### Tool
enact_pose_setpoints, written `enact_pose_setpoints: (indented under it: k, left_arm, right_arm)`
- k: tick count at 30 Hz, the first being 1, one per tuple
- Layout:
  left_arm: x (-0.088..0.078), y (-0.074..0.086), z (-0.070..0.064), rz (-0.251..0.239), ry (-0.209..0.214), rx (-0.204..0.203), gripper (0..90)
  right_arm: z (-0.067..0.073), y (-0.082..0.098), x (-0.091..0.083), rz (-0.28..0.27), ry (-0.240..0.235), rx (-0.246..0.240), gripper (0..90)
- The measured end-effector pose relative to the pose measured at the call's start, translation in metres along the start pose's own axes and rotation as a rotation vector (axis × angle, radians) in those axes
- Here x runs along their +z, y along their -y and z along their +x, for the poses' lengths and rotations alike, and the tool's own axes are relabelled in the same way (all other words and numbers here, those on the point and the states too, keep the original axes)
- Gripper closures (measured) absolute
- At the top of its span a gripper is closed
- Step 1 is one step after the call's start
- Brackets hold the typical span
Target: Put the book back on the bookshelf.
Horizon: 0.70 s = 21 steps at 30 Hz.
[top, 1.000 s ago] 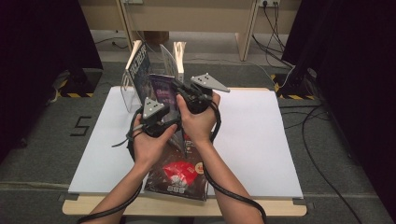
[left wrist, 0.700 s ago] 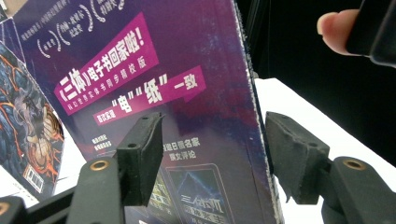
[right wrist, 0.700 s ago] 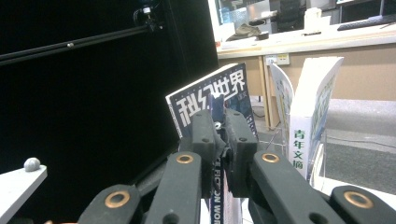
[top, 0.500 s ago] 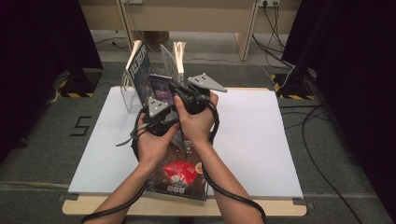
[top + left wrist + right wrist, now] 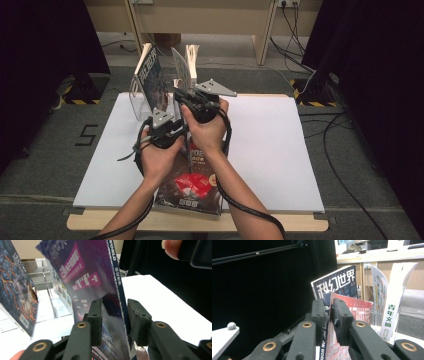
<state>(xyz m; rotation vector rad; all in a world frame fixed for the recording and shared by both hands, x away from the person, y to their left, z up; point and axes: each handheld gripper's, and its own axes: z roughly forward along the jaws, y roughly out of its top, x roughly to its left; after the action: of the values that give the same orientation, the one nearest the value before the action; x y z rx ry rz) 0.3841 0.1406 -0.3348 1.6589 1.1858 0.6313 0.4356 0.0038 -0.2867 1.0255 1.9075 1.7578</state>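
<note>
Two hand-held grippers meet at the centre of the high view, both on one upright magazine. Nearest, at the bottom centre of that view, a dark magazine with a red emblem (image 5: 192,187) lies flat on the white surface (image 5: 280,150), its lower edge almost at the surface's near edge, partly under the person's forearms. Bare white surface runs wide to the right of the frame and in a narrower strip to the left.

Left hand-held gripper (image 5: 112,315): jaws have just been closing, now straddling the blue spine edge of the upright purple magazine (image 5: 92,277); the left pad lies against the cover, while a narrow gap shows between the spine and the right pad, so not yet clenched. In the high view this hand-held gripper (image 5: 167,131) sits just left of centre.

Right hand-held gripper (image 5: 327,311): jaws have just been opening, close together with the magazine's edge between them; whether the pads press on it cannot be told. In the high view it (image 5: 192,102) sits just above the left one.

Farther, upper centre: clear rack (image 5: 137,102) at the surface's far edge, holding a blue-covered magazine (image 5: 150,75) at left and a white-spined magazine (image 5: 192,62) at right, a free slot between them.
</note>
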Motion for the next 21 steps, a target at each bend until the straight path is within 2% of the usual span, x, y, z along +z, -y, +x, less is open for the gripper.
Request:
enact_pose_setpoints:
  k: [2,4,6,7,9,11,13,15,17,19,21]
  left_arm:
    - [-0.002,0.0,0.002,0.001,-0.018,0.016,70.4]
    - [-0.005,0.0,0.004,-0.003,-0.029,0.017,73.4]
    - [-0.008,0.001,0.007,-0.009,-0.044,0.015,77.1]
    - [-0.009,0.001,0.01,-0.007,-0.054,0.019,80.0]
    - [-0.01,0.003,0.017,-0.006,-0.046,-0.005,83.1]
    - [-0.011,0.005,0.022,-0.015,-0.063,0.008,83.8]
    - [-0.013,0.005,0.027,-0.024,-0.046,0.0,84.0]
    - [-0.014,0.005,0.031,-0.034,-0.047,-0.004,84.0]
    - [-0.017,0.005,0.035,-0.049,-0.043,-0.009,84.1]
    - [-0.019,0.005,0.038,-0.064,-0.042,-0.002,84.1]
    - [-0.021,0.005,0.042,-0.063,-0.023,-0.003,84.1]
  right_arm:
    - [0.001,-0.001,0.001,-0.004,-0.004,-0.003,79.1]
    - [0.002,-0.001,0.001,-0.002,-0.005,0.003,78.3]
    - [0.003,-0.002,0.002,-0.008,-0.009,-0.012,77.4]
    - [0.004,-0.002,0.002,-0.009,-0.014,-0.008,77.2]
    - [0.005,-0.004,0.001,-0.02,-0.032,-0.019,78.4]
    - [0.007,-0.007,0.001,-0.026,-0.044,-0.024,76.9]
    - [0.008,-0.008,0.0,-0.029,-0.053,-0.032,75.5]
    - [0.007,-0.008,-0.004,-0.039,-0.058,-0.03,74.4]
    - [0.004,-0.009,-0.01,-0.054,-0.055,-0.014,72.8]
    - [-0.002,-0.009,-0.016,-0.072,-0.044,-0.012,71.8]
    - [-0.011,-0.008,-0.023,-0.079,-0.033,-0.001,70.9]
